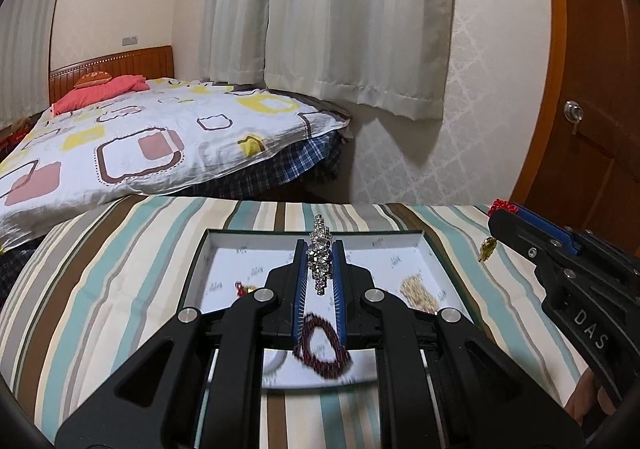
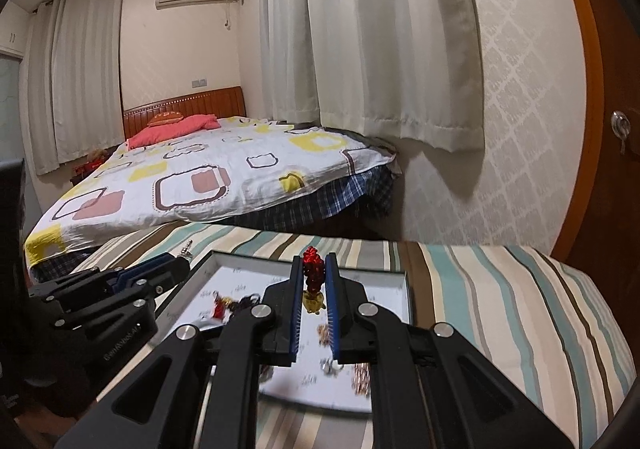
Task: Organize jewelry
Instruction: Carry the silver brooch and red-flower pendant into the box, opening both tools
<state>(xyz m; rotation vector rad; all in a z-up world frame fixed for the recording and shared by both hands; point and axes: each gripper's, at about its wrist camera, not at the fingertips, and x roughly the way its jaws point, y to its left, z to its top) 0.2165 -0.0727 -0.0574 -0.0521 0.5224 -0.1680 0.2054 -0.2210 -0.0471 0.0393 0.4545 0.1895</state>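
- Bedroom setting: a bed (image 1: 132,137) with a patterned white cover lies behind, pale curtains (image 1: 320,17) hang over it, and a wooden door (image 1: 592,89) stands at the right.
- Nearer the cameras, a tabletop under a striped cloth (image 1: 100,281) carries a shallow white-lined tray (image 1: 224,265).
- Left tool (image 1: 319,245): its blue-padded jaws are pressed nearly together on a silver chain bracelet (image 1: 320,253), which sticks up past the fingertips and hangs down between them, held above the tray.
- Right tool (image 2: 313,265): its jaws are closed on a red beaded piece (image 2: 313,269), whose red beads show at the tips; a small gold charm (image 2: 313,303) dangles below, over the tray.
- From the left wrist view the right tool sits well off to the right of the tray, the gold charm hanging under its tip.
- On the tray floor rest a dark red bead bracelet (image 1: 324,349) near the front edge, a heap of fine gold chain (image 1: 420,289) at the right, and a small red and gold item (image 1: 242,289) at the left.
- Other bits in the tray are too blurred to identify.
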